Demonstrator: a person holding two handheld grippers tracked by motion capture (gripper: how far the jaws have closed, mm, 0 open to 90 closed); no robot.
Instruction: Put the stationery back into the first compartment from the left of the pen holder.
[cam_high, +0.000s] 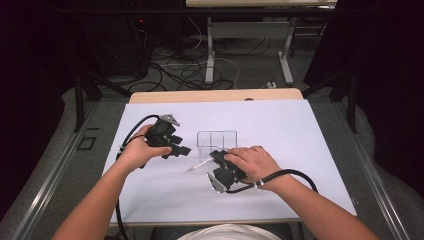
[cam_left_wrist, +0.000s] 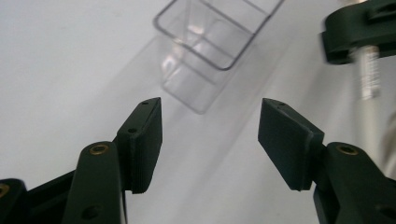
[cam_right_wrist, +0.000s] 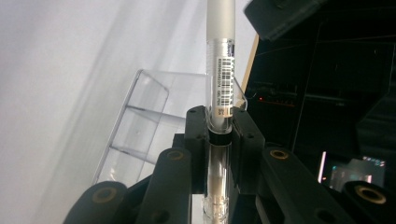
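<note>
While the right gripper (cam_right_wrist: 218, 135) clamps the pen (cam_right_wrist: 220, 60) mid-frame, the left gripper (cam_left_wrist: 210, 135) sits released below the clear organizer (cam_left_wrist: 210, 42).

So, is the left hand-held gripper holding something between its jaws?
No, the left hand-held gripper has its jaws apart with nothing between them, only the white table behind.

We see the organiser (cam_high: 217, 138) at mid-table (cam_high: 300, 150). The left gripper (cam_high: 181, 149) sits at its nine o'clock, the right gripper (cam_high: 216, 156) at six, with the pen (cam_high: 200, 165) at seven.
</note>
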